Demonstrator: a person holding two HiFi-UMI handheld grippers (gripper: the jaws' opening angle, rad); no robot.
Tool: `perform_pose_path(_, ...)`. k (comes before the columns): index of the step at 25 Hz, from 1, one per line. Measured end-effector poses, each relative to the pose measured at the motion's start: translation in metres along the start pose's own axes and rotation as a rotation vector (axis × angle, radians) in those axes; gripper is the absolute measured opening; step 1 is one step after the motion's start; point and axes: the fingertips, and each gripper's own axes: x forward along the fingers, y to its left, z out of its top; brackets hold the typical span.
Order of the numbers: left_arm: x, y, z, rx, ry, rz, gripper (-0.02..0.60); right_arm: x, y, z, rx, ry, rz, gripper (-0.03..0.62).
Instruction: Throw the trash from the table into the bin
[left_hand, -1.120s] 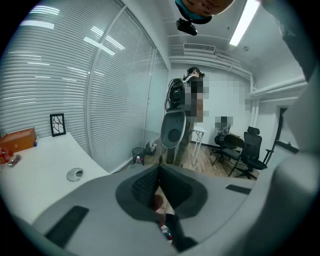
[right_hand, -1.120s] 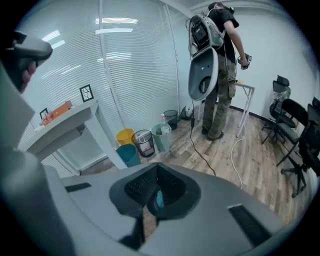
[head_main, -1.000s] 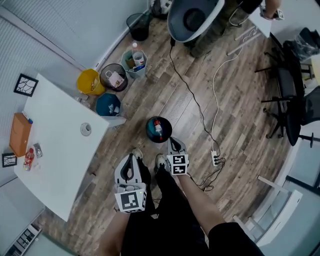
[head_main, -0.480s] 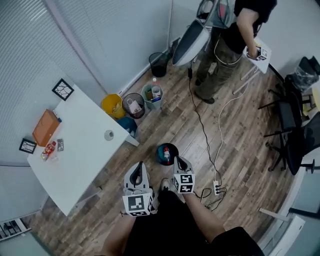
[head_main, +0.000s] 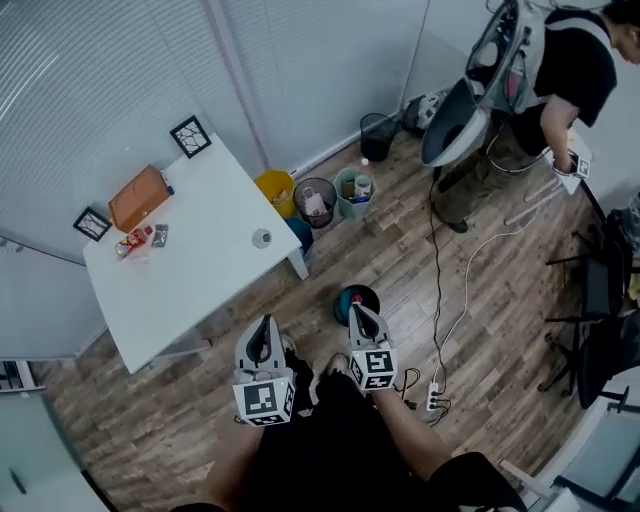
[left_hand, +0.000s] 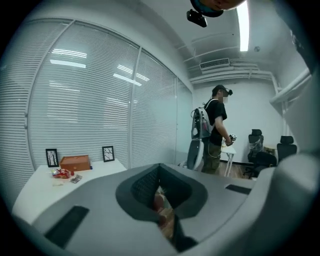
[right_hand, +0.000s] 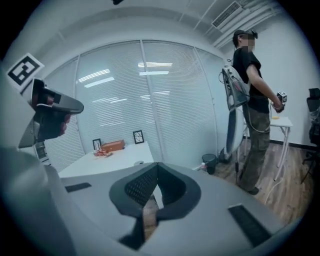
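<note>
Red trash (head_main: 135, 240) and a small wrapper (head_main: 158, 235) lie on the white bench (head_main: 200, 270) beside an orange box (head_main: 138, 198), well apart from the dark bin (head_main: 357, 302) on the floor. The left claw (head_main: 264, 330) and right claw (head_main: 358, 312) are both closed and hold nothing, the right one just beside that bin

Left claw (head_main: 264, 326) and right claw (head_main: 358, 311) have risen
</note>
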Motion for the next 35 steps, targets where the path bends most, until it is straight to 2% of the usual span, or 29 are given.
perform_pose_path(7, -0.052, 0.054, 0.004, -0.054, -0.027, 0.172, -0.002, 0.009, 0.102, 0.065, -0.083, -0.083, 0.257, 0.005)
perform_pose_path(14, -0.110, 0.138, 0.002, -0.064, -0.024, 0.352, -0.002, 0.028, 0.215, 0.106, -0.155, -0.143, 0.458, 0.005)
perform_pose_path(19, -0.140, 0.187, -0.013, -0.132, -0.006, 0.429, -0.002, 0.035, 0.276, 0.122, -0.184, -0.173, 0.542, 0.005)
perform_pose_path(22, -0.150, 0.202, -0.018, -0.142, -0.016, 0.454, -0.002, 0.039, 0.300, 0.123, -0.211, -0.179, 0.581, 0.005)
perform_pose_path(29, -0.159, 0.219, -0.018, -0.120, -0.016, 0.491, -0.003, 0.037, 0.323, 0.118, -0.222, -0.153, 0.623, 0.005)
perform_pose_path(35, -0.166, 0.224, -0.014, -0.148, -0.052, 0.478, -0.002, 0.034, 0.331, 0.116, -0.221, -0.149, 0.623, 0.005)
